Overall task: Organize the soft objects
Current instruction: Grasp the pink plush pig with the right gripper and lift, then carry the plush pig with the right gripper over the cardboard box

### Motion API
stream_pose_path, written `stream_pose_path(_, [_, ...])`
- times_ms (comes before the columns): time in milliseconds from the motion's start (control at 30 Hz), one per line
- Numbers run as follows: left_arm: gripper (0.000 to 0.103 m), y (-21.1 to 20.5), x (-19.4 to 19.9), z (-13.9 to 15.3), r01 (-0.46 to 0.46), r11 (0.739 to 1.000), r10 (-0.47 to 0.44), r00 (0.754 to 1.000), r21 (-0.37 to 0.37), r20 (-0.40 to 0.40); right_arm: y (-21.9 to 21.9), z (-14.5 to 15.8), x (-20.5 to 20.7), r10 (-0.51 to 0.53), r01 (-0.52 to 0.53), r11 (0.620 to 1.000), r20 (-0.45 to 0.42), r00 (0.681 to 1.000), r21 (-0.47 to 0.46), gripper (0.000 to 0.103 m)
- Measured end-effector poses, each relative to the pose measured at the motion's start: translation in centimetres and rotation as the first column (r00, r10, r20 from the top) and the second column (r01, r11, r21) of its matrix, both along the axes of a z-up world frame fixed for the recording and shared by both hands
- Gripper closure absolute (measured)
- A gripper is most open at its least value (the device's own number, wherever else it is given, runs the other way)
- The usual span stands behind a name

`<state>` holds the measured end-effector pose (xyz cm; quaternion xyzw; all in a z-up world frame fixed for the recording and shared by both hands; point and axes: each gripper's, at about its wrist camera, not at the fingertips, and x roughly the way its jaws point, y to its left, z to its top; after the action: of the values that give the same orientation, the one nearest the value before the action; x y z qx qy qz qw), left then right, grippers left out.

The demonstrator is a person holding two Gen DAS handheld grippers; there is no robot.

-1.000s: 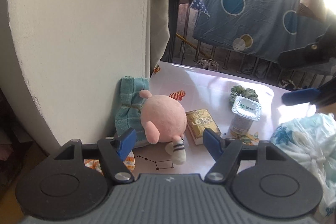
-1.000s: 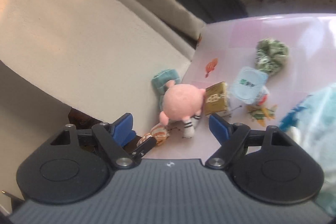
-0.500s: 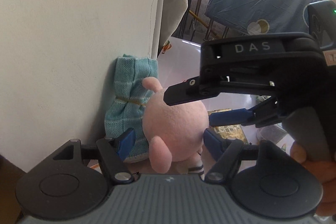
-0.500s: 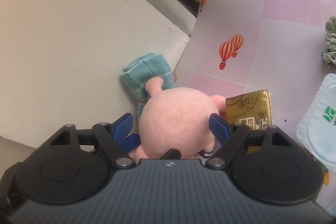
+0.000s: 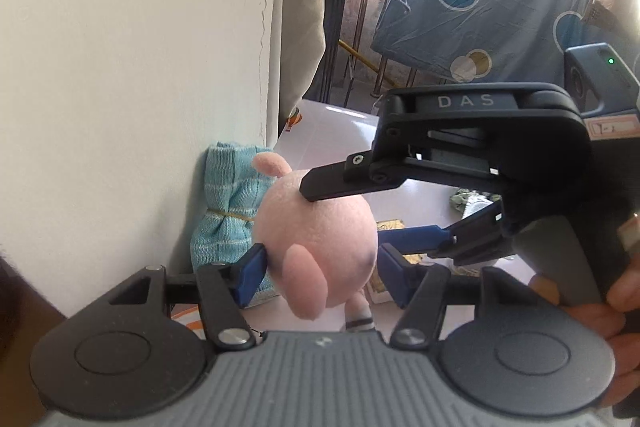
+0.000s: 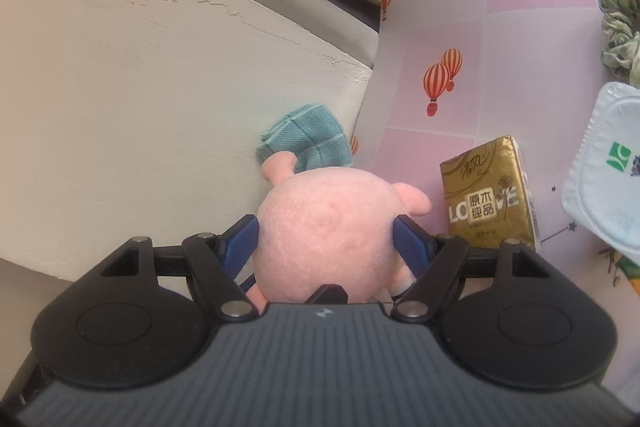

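1. The pink plush pig point(image 6: 326, 223) sat squarely between the blue pads of the right gripper point(image 6: 326, 245); both pads pressed against its round sides, so that gripper was clamped on the toy. In the left wrist view the same pig point(image 5: 316, 239) filled the gap of the left gripper point(image 5: 320, 267) – the left pad touched its flank, while the right pad stood just clear, so this gripper was parted and not holding it.
2. The pig stood on the pink tiled tabletop point(image 6: 432, 155) close to the cream wall point(image 6: 140, 107), with a rolled teal cloth point(image 6: 308, 143) wedged between it and the wall (a thin band cinched the roll at mid-height point(image 5: 228, 215)).
3. The toy was a smooth, fuzzy ball of pale pink with small stubby limbs sticking out, one of them ending in a striped sock point(image 5: 360, 323).
4. A gold tissue pack point(image 6: 488, 203) lay just beside the pig on its right; farther right sat a foil-lidded yogurt cup point(image 6: 608, 167), and beyond it a green scrunchie point(image 6: 620, 23).
5. The right gripper came at the pig from above and from the right – seen from the left camera, its black upper finger point(image 5: 340, 183) rested over the top of the toy and a blue-padded finger point(image 5: 416, 239) ran behind it. The person's hand point(image 5: 600, 307) gripped its handle at the frame's right edge.
6. The left gripper was held low, level with the toy, aimed toward the wall corner.
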<state>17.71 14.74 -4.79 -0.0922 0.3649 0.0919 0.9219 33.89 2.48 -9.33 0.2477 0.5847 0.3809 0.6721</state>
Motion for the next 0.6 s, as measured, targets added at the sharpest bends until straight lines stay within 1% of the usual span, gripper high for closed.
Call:
stream_pose_path(167, [0.041, -2.0, -2.4, 3.1, 0.029, 0.999, -0.03, 0.999, 0.017, 0.038, -2.5, 2.3, -1.8, -0.025, 0.027, 0.996, -0.028, 0.999, 0.083, 0.029])
stream_pose_path(267, [0.041, -3.7, -4.2, 4.9, 0.062, 0.998, -0.064, 0.996, 0.028, 0.067, -4.4, 4.2, -3.3, -0.039, 0.04, 0.994, -0.012, 0.999, 0.104, 0.029])
stream_pose_path(300, [0.041, -4.2, -4.1, 5.6, 0.078, 0.996, -0.08, 0.994, 0.032, 0.079, -5.1, 4.8, -3.8, -0.045, 0.045, 0.993, -0.004, 0.999, 0.111, 0.029])
stream_pose_path(367, [0.041, -5.7, -5.0, 6.7, 0.111, 0.993, -0.115, 0.988, 0.041, 0.104, -7.2, 6.4, -4.9, -0.067, 0.064, 0.99, 0.012, 0.998, 0.129, 0.029])
stream_pose_path(433, [0.039, -7.6, -6.0, 7.7, 0.15, 0.987, -0.156, 0.979, 0.048, 0.132, -9.6, 7.9, -6.1, -0.095, 0.09, 0.985, 0.028, 0.995, 0.145, 0.029])
stream_pose_path(500, [0.038, -10.1, -6.7, 8.8, 0.209, 0.976, -0.216, 0.962, 0.061, 0.166, -12.6, 9.6, -7.4, -0.132, 0.122, 0.98, 0.05, 0.99, 0.157, 0.029])
stream_pose_path(600, [0.038, -14.0, -7.5, 10.0, 0.303, 0.95, -0.313, 0.926, 0.078, 0.209, -17.9, 12.0, -9.4, -0.201, 0.184, 0.967, 0.087, 0.976, 0.174, 0.029])
